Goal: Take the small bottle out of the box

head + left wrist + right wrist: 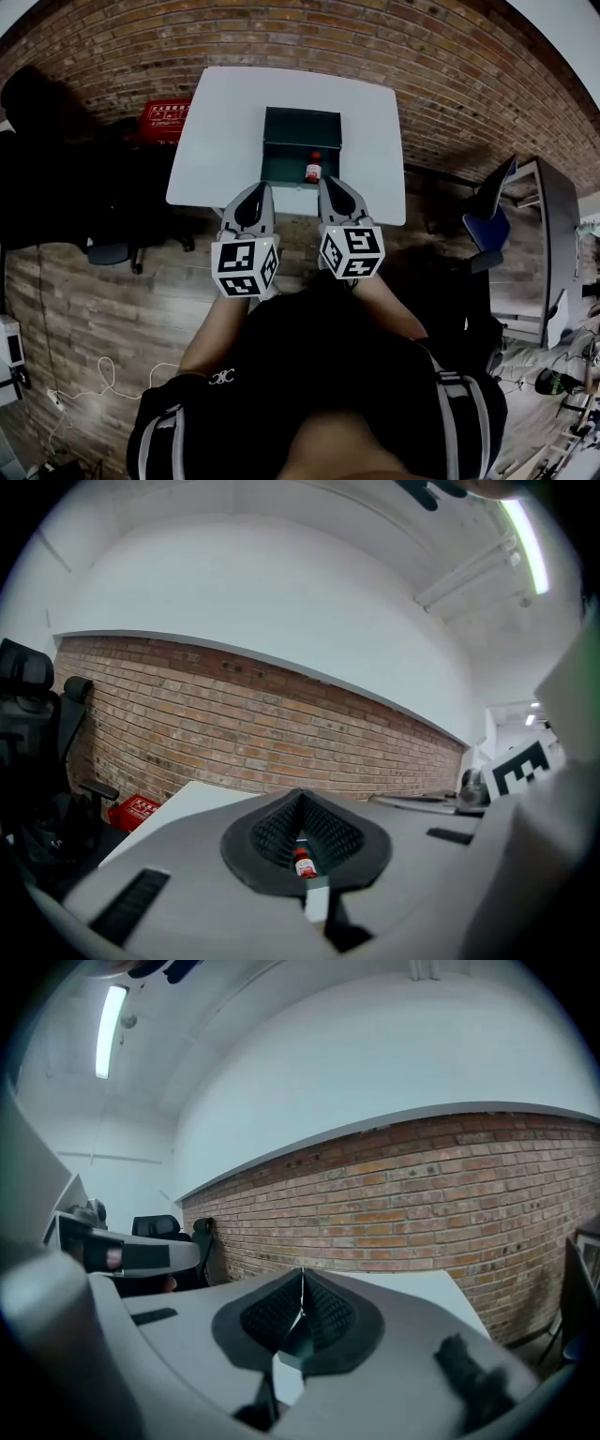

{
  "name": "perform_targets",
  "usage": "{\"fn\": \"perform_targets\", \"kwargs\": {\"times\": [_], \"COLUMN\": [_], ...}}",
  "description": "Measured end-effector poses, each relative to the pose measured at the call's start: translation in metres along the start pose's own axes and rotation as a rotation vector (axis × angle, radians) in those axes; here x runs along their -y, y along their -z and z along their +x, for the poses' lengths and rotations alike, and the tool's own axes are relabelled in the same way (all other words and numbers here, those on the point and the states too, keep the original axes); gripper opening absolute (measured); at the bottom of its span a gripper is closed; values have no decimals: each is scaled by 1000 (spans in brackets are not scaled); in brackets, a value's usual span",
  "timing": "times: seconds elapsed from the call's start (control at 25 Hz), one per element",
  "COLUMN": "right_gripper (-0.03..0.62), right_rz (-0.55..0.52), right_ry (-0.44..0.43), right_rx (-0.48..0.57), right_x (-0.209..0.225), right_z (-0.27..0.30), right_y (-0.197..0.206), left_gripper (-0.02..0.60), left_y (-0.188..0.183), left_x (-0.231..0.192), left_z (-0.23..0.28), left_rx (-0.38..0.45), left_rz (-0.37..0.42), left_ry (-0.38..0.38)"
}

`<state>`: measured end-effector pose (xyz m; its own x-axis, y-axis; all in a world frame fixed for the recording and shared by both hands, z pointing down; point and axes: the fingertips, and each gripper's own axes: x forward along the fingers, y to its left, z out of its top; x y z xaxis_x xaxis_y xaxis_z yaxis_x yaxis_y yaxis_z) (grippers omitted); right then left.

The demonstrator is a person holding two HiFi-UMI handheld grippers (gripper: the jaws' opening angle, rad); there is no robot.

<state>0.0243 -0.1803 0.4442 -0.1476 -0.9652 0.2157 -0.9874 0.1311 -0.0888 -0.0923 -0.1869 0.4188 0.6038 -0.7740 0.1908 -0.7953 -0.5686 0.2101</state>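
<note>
Bottle (303,862) beyond left jaws, not right

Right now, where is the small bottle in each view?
Head view: bottle upper centre, in the box, by its near wall.
Left gripper view: bottle low centre, framed by the fingers.
Right gripper view: not in it.
Shared landmark: the white table, in all three.

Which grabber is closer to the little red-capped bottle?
The right gripper: its tip is just beside the small bottle in the box; the left gripper is farther away.
</note>
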Motion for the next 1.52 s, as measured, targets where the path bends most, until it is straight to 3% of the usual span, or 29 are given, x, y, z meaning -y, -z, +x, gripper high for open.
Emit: {"fn": "perform_targets", "kwargs": {"times": [0.16, 0.48, 0.72, 1.4, 1.52], "right_gripper": [31, 31, 31, 34, 80], "right_rz": [-85, -59, -20, 97, 110], "right_ry": [-16, -70, -61, -45, -64], "right_rx": [0, -43, -91, -378, -435], "right_x": [11, 32, 48, 89, 88], "right_z": [12, 44, 72, 134, 142], "right_y": [1, 17, 35, 118, 133], "left_gripper": [3, 3, 3, 3, 3], "left_y": [3, 4, 5, 10, 11], "left_x": [6, 10, 0, -12, -14], "left_z": [13, 30, 45, 79, 82], "left_rx": [5, -18, -47, -98, -107], "left_rz": [-12, 39, 56, 20, 19], "left_ry": [-22, -95, -138, -190, -200]}}
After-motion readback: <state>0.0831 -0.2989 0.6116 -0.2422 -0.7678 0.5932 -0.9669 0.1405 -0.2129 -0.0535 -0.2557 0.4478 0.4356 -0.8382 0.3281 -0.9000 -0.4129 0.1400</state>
